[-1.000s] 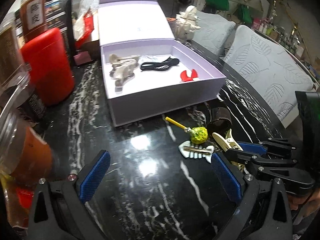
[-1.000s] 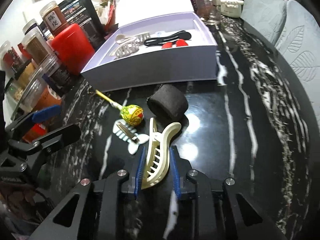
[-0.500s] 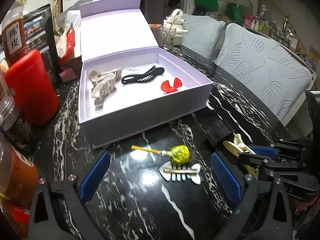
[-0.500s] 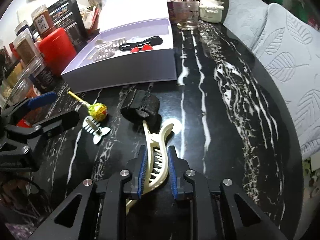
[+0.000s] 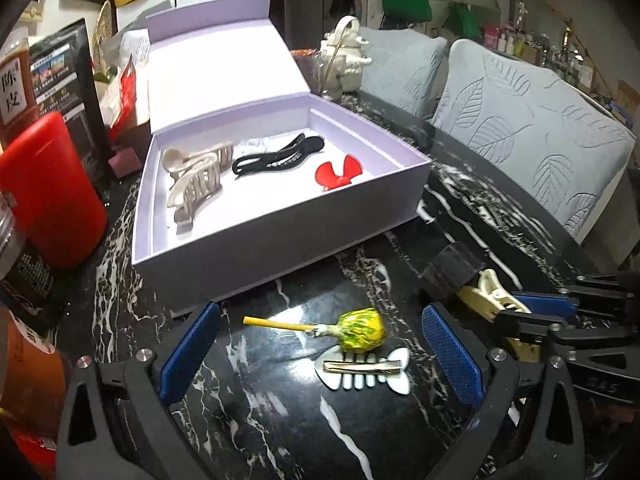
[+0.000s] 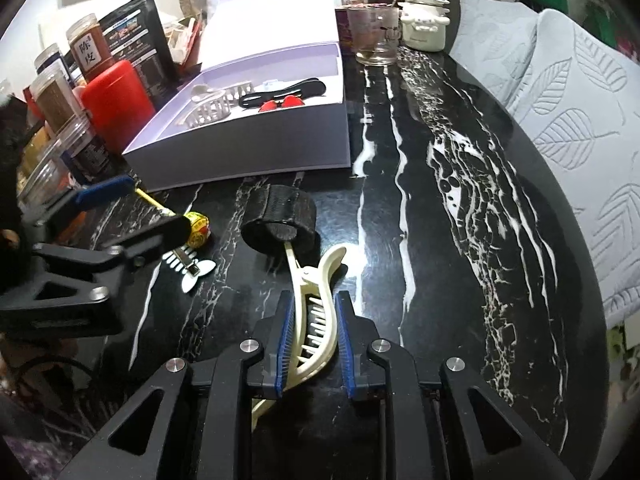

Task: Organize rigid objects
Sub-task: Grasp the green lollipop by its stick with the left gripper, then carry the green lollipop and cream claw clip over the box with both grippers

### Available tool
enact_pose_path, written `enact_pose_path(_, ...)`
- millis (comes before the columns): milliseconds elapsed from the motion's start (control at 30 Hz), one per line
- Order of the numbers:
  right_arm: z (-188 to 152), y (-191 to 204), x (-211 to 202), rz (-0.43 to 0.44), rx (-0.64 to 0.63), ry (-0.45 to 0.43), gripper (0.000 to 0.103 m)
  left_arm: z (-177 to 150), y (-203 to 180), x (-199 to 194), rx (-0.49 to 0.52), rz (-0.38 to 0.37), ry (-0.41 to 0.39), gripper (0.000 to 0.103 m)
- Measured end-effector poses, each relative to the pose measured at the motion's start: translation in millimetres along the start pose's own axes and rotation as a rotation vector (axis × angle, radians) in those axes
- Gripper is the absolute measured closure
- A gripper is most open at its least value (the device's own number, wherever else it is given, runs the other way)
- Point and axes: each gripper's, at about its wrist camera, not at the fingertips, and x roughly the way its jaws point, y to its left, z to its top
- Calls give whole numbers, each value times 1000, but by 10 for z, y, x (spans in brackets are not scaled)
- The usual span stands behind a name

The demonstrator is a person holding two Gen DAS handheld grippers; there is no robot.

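Observation:
My right gripper [image 6: 312,340] is shut on a cream hair claw clip [image 6: 316,300], held low over the black marble table; the clip also shows in the left wrist view [image 5: 490,292]. My left gripper [image 5: 320,356] is open and empty above a yellow lollipop [image 5: 360,334] and a white fishbone hair clip [image 5: 366,368]. A black band [image 6: 280,220] lies just ahead of the cream clip. The open lilac box [image 5: 280,236] holds a beige claw clip [image 5: 196,180], a black clip [image 5: 280,156] and a red bow [image 5: 338,170].
A red canister [image 5: 48,192], jars [image 6: 56,100] and a black packet [image 6: 136,48] crowd the table's left side. A glass cup [image 6: 374,36] and a white teapot [image 6: 424,16] stand behind the box. Grey cushioned chairs [image 5: 532,148] line the right edge.
Both grippers have pulled back and risen from the table. The right gripper has kept hold of the cream clip and drawn it away from the black band. The left gripper stays open.

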Motion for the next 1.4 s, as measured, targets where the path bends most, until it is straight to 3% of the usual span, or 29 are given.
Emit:
enact_pose_path(300,4,-28,-3,10,7,-7,83,-29,-57,147,43,18,41,5)
enact_pose_path(467,-4,-43,-11,11,12,-10,83,-51,-101,113,81,64,9,6)
enact_pose_path(667,-9,-46,-13,12,13,-11,83,-47,-116,112,107,77,4,15)
enact_pose_path(767,-5,-52,-17,16,17,-10,83,-43,-123,162,111,59,31,27)
enact_pose_path(1400,-34,-39,-69,-6,19,-16,83,-22,-43,15,29,-5,22,28)
